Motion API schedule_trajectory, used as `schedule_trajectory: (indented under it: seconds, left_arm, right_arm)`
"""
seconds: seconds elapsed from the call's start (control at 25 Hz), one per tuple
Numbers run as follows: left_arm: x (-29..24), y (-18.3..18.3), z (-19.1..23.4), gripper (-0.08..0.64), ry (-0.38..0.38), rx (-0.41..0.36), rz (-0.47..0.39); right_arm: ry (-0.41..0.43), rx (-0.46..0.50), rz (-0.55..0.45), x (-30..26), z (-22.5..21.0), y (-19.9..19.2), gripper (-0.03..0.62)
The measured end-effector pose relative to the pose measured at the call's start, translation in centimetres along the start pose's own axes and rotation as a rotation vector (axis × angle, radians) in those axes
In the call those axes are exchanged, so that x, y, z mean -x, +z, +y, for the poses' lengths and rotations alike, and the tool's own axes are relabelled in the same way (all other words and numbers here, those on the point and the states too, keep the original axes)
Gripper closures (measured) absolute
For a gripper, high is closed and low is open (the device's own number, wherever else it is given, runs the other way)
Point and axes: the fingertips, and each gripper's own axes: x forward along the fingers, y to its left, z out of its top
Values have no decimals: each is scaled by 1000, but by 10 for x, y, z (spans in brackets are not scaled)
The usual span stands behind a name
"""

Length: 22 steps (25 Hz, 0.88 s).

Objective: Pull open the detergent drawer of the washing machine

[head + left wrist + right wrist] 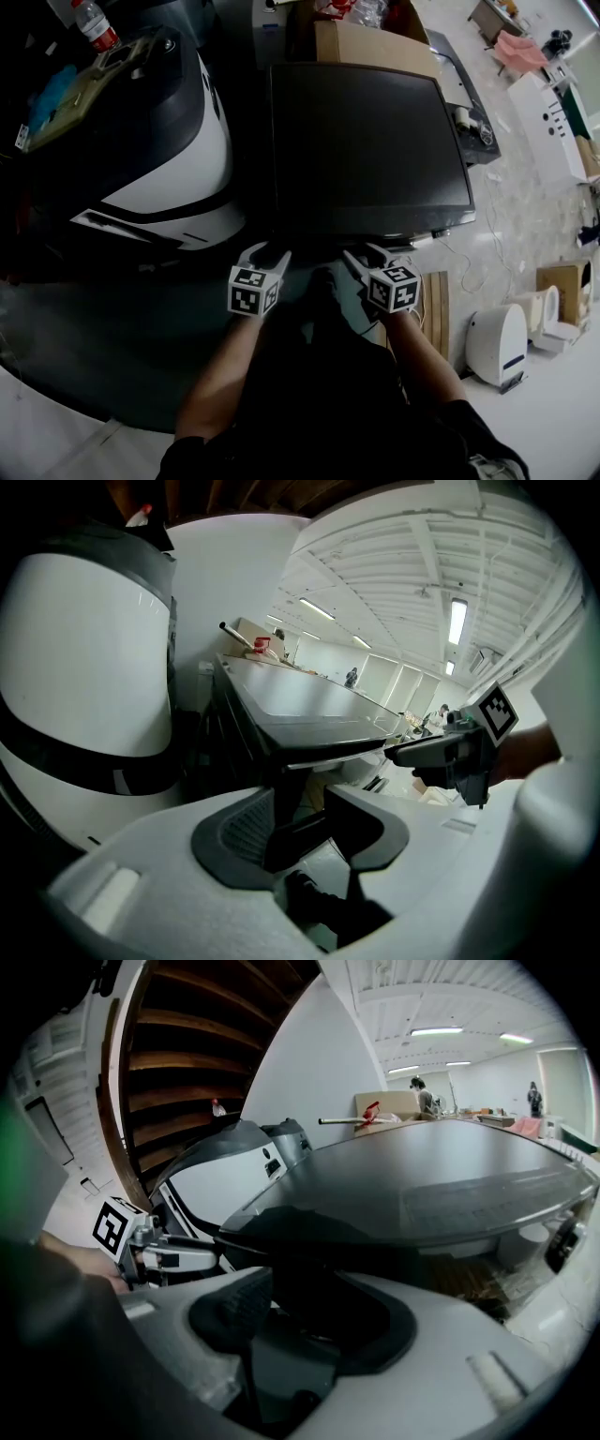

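The washing machine [366,141] is a dark box with a flat black top, seen from above in the head view. Both grippers sit at its near front edge. My left gripper [267,255] is at the front left corner. In the left gripper view its jaws [298,822] straddle a dark upright panel [289,789], the drawer front below the lid's lip, and the pads lie against it. My right gripper [366,255] is further right on the same edge. In the right gripper view a dark mass of that edge [309,1241] fills the gap between its jaws; contact is too dark to judge.
A rounded white and black machine [178,178] stands close on the left, with a plastic bottle [97,26] on top. A cardboard box [370,42] sits behind the washer. A small white appliance [497,342] and cables lie on the floor to the right.
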Motion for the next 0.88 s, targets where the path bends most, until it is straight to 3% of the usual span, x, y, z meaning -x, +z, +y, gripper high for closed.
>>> schedule_trajectory:
  seconds: [0.12, 0.44, 0.88]
  left_arm:
    - [-1, 3, -1, 388, 1, -7, 3]
    - [2, 0, -5, 390, -1, -20, 8]
    - [24, -26, -23, 397, -12, 3, 20]
  right_arm:
    - [-15, 12, -42, 1, 0, 14, 394]
    - [18, 69, -17, 4, 4, 10, 410]
    - [38, 38, 10, 29, 18, -19, 414]
